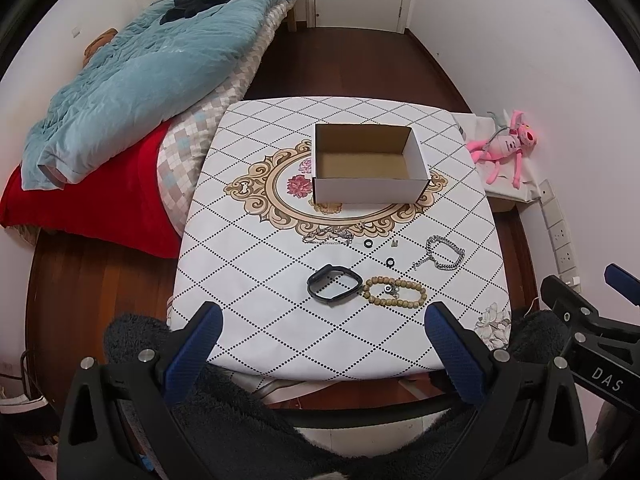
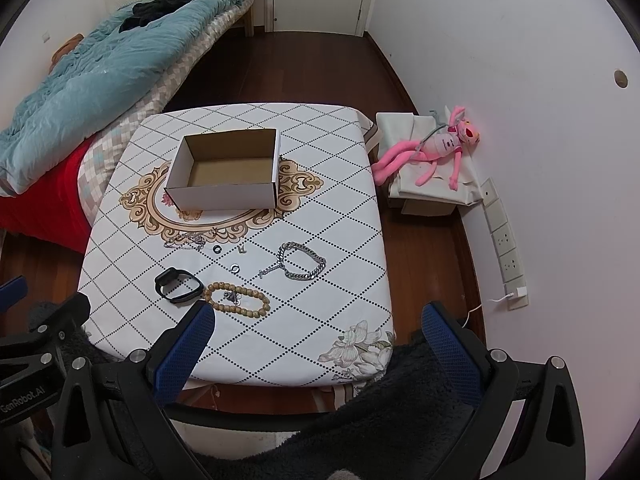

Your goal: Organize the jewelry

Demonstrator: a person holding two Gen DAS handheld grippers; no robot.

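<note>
An open, empty cardboard box (image 1: 366,162) (image 2: 228,168) stands mid-table. In front of it lie a thin silver chain (image 1: 328,236) (image 2: 185,241), two small black rings (image 1: 368,243) (image 1: 389,261), a tiny silver charm (image 1: 395,243), a chunky silver chain bracelet (image 1: 444,254) (image 2: 302,261), a black wristband (image 1: 334,283) (image 2: 178,280) and a wooden bead bracelet (image 1: 394,292) (image 2: 236,298). My left gripper (image 1: 322,332) is open and empty, held above the table's near edge. My right gripper (image 2: 318,332) is open and empty, near the front right corner.
The table (image 1: 280,340) wears a white diamond-pattern cloth. A bed with a blue quilt (image 1: 152,68) and red blanket (image 1: 88,200) stands left. A pink plush toy (image 2: 436,148) lies on a low stand at the right wall. Dark fuzzy fabric (image 2: 380,420) lies below the grippers.
</note>
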